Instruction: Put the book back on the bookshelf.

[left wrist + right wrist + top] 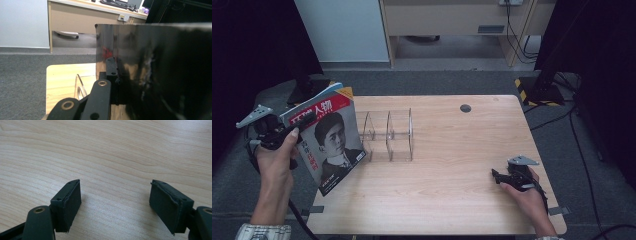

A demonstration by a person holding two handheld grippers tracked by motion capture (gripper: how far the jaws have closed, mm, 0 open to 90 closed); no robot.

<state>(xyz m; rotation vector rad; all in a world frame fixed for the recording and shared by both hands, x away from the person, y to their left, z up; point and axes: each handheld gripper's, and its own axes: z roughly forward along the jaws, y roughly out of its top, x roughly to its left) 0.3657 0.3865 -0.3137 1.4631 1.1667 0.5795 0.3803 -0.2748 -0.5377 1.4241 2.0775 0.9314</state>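
- Where the wooden table (447, 180) meets its left edge, the left gripper (294, 131) holds a magazine (329, 137) upright and tilted, cover toward the high camera.
- Magazine: red title band with white characters, black-and-white portrait below. Its lower corner hangs near the table's front-left area; whether it touches the wood cannot be told.
- Left gripper view: jaws clamped on the magazine's edge; the glossy dark sheet (155, 72) stands just past the near jaw, with the table and grey carpet beyond.
- Left hand (277, 160) wraps the gripper body; a patterned sleeve cuff (262, 232) shows at the bottom edge.
- Clear acrylic rack (387, 134) with upright dividers sits on the table just right of the magazine; its slots look vacant. One curved divider (79, 87) shows in the left gripper view.
- Right gripper (496, 176) rests low at the table's front-right, well apart from rack and magazine, held by the right hand (524, 192).
- Right gripper view: jaws spread wide, bare wood grain between them, nothing held.
- Small dark round hole (465, 108) near the table's far edge.
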